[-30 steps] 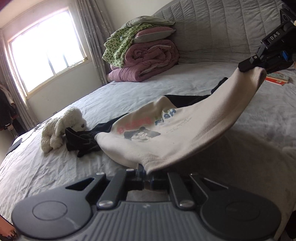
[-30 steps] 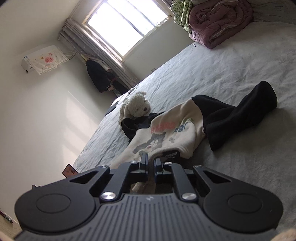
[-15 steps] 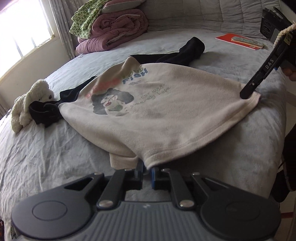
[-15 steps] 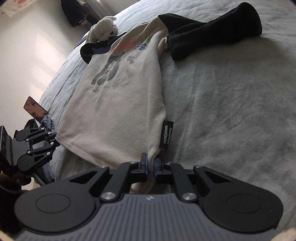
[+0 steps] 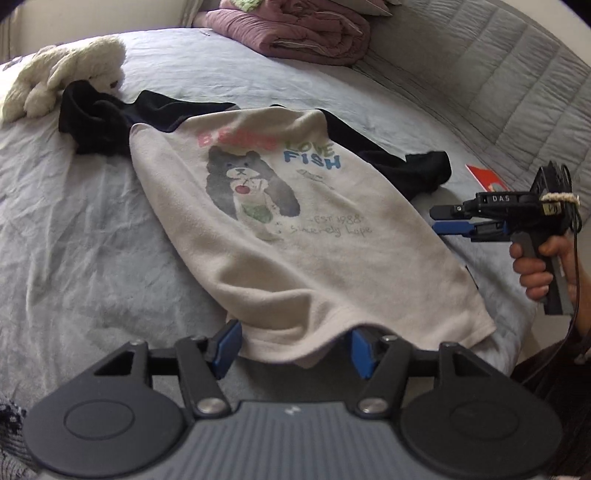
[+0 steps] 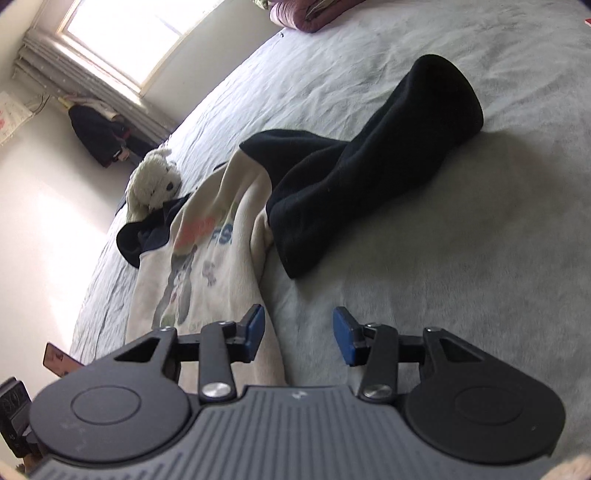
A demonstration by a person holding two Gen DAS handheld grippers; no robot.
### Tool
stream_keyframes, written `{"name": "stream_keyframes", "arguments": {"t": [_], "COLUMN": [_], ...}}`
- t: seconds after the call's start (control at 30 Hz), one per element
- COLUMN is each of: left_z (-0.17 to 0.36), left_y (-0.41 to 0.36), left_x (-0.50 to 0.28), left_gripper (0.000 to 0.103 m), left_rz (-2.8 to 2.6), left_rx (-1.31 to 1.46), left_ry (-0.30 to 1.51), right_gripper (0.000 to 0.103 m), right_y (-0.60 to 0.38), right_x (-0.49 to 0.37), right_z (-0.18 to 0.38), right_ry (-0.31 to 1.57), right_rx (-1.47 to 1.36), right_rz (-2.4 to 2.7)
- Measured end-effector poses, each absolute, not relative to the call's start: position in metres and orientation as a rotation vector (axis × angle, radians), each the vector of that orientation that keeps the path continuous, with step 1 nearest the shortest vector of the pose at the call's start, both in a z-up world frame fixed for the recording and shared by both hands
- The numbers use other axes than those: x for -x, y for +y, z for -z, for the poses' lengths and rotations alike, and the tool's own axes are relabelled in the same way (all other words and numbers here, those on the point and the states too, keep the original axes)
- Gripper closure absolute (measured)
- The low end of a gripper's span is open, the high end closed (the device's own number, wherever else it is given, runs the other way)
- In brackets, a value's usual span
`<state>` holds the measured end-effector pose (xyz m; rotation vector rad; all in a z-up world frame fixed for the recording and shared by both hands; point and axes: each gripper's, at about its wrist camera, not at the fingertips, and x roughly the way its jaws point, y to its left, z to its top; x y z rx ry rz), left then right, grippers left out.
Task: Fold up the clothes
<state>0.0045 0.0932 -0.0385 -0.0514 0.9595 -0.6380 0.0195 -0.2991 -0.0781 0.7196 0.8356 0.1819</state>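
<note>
— What do we have nearest us?

— Our left gripper (image 5: pixel 293 349), its blue-padded jaws just spread apart, the hem of the cream fleece sweatshirt with black sleeves and a bear print (image 5: pixel 280 221) lying loose between them, pressed by neither pad. Our right gripper (image 6: pixel 298 338) has likewise just been opening; only grey bedspread (image 6: pixel 461 258) shows in its gap, the sweatshirt's edge just beside its left pad.

— And the garment itself?

— We see it spread print-up on the grey bed, one black sleeve (image 6: pixel 369 166) stretched to the right, the other bunched against a white plush toy dog (image 5: pixel 62 74).

— Beyond that?

— A folded mauve quilt (image 5: pixel 306 29) near the padded grey headboard (image 5: pixel 517 74), and a bright window (image 6: pixel 122 37).
</note>
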Motion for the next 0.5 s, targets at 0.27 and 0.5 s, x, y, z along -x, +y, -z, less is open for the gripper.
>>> {"name": "stream_keyframes", "arguments": {"t": [0.27, 0.5], "left_z": [0.04, 0.051], "left_y": [0.087, 0.077], "left_x": [-0.05, -0.07], "left_gripper": [0.037, 0.037], "left_rz": [0.581, 0.585], "left_rx": [0.166, 0.217], "left_ry": [0.961, 0.995], "right_gripper": [0.057, 0.073], "right_y": [-0.298, -0.293], "right_x": [-0.064, -0.085], "right_z": [0.098, 0.101], "right_ry": [0.76, 0.69], "right_rx": [-0.942, -0.997], "right_rz": [-0.134, -0.051]}}
